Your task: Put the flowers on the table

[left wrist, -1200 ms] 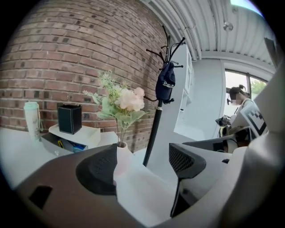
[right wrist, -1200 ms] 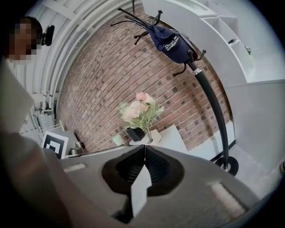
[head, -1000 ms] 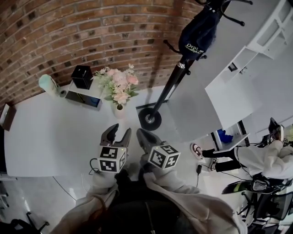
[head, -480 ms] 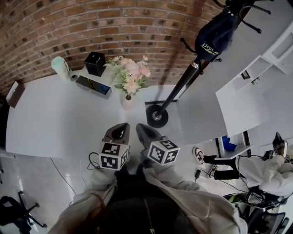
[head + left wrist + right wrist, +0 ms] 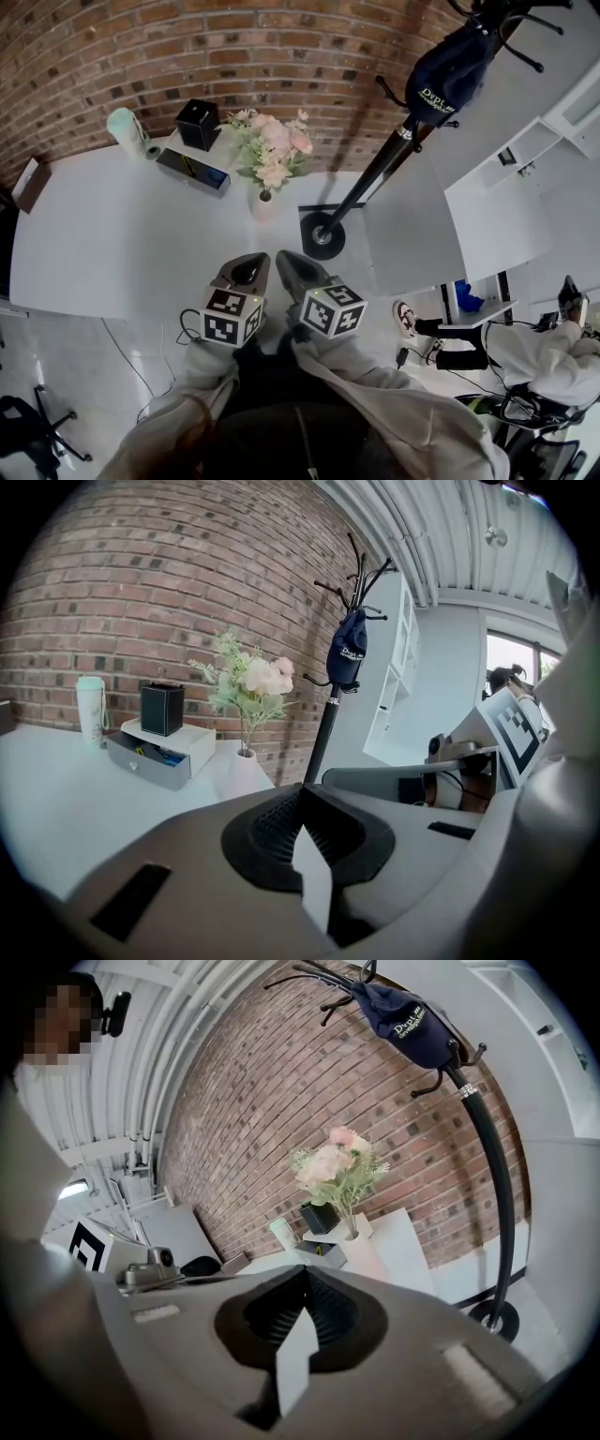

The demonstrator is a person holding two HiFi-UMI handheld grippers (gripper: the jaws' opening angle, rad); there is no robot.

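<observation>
A bunch of pink and white flowers (image 5: 272,150) stands in a small white vase (image 5: 264,205) near the right end of the white table (image 5: 112,253). Both grippers hover side by side in front of the table, short of the vase. My left gripper (image 5: 247,271) is shut with nothing between its jaws. My right gripper (image 5: 292,267) is also shut and empty. The left gripper view shows the flowers (image 5: 251,680) and vase (image 5: 242,772) ahead beyond its closed jaws (image 5: 302,801). In the right gripper view the flowers (image 5: 336,1168) rise above its closed jaws (image 5: 305,1285).
A black box (image 5: 197,123) sits on a white drawer unit (image 5: 191,170) by the brick wall, with a mint bottle (image 5: 125,131) beside it. A coat stand (image 5: 322,234) with a navy cap (image 5: 450,71) stands right of the table. A person (image 5: 539,347) sits at lower right.
The left gripper's jaws have closed from open. The view has shifted, so the table and flowers now sit a little lower and to the right.
</observation>
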